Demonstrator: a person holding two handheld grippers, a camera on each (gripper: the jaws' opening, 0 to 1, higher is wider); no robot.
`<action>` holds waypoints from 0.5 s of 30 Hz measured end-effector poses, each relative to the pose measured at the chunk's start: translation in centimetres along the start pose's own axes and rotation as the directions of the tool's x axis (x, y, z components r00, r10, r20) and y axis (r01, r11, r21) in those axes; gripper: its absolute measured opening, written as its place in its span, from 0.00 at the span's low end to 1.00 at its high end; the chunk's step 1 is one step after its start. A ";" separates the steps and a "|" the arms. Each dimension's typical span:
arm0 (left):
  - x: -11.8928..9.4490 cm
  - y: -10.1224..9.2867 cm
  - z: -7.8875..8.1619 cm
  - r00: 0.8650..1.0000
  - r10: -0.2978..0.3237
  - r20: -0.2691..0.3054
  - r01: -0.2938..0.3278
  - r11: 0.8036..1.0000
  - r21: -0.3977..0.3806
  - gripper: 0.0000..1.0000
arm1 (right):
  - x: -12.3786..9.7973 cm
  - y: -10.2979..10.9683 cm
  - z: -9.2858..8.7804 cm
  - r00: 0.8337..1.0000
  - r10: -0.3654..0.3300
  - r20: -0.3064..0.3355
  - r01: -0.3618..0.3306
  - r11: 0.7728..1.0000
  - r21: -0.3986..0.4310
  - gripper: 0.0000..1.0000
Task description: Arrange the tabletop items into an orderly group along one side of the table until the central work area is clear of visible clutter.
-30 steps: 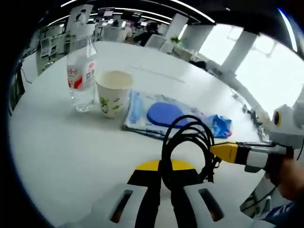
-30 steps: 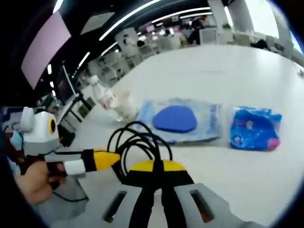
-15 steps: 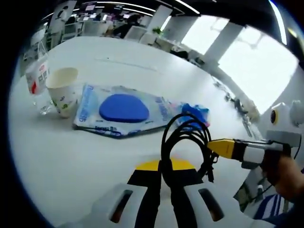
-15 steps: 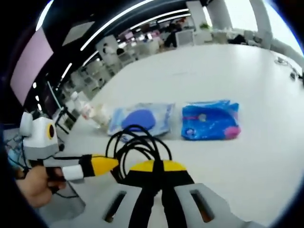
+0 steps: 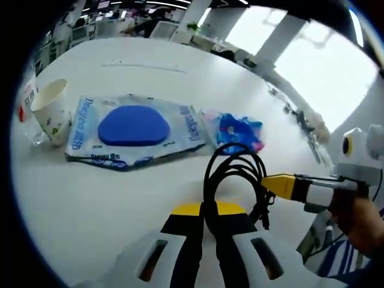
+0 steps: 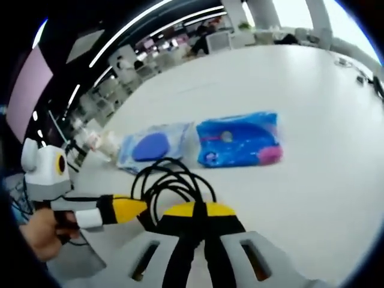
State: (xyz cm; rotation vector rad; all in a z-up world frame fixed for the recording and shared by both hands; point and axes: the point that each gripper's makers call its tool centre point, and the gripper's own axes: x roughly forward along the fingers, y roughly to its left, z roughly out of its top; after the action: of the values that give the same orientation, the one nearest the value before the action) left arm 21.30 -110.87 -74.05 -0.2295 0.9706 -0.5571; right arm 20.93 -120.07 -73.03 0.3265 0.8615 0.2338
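Bottle (image 5: 24,105): far left in the left gripper view, at the edge of the white table (image 5: 90,198), mostly cut off, upright as far as I can tell.
Paper cup (image 5: 50,119): just beside the bottle, upright, open mouth up.
Clear packet with blue oval (image 5: 133,129): lies flat right of the cup, close to it or touching.
Bright blue packet (image 5: 235,131): flat, just beside the clear packet's right end; in the right gripper view it (image 6: 238,139) sits right of that packet.
Black cable coil (image 5: 235,187): looped and lifted between both tools, near the table's front edge, apart from the row of items.
Left gripper (image 5: 206,223): jaws closed on the coil's lower loop.
Right gripper (image 6: 200,223): jaws likewise pinched shut on the cable.
Yellow-tipped handheld device (image 5: 312,187): at the cable's right in the left gripper view, held by a person's hand (image 5: 359,216).
Step in hand: probably carrying the coil toward the row.
Doing it well: keep both pinches firm so the loops stay bundled; set it down just past the bright blue packet, in line, without nudging the packets or tipping the cup.
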 end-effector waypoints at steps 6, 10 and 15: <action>0.6 0.4 -0.1 0.999 0.017 -0.027 -0.017 1.000 0.008 0.05 | 0.9 -0.4 -0.2 0.999 0.018 -0.029 -0.018 1.000 -0.003 0.00; 1.2 0.2 -0.1 0.999 0.028 -0.040 -0.027 1.000 0.013 0.05 | 1.5 -1.2 -0.5 0.998 0.023 -0.052 -0.023 1.000 0.008 0.00; 1.9 0.4 -0.8 0.997 0.042 -0.058 -0.042 0.999 0.001 0.06 | 1.9 -1.9 -1.0 0.997 0.037 -0.075 -0.036 0.999 0.014 0.00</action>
State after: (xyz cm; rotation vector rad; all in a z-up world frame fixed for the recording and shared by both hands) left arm 21.58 -111.54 -76.03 -0.1936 1.0294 -0.5275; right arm 21.46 -121.01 -75.69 0.3472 0.9319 0.2755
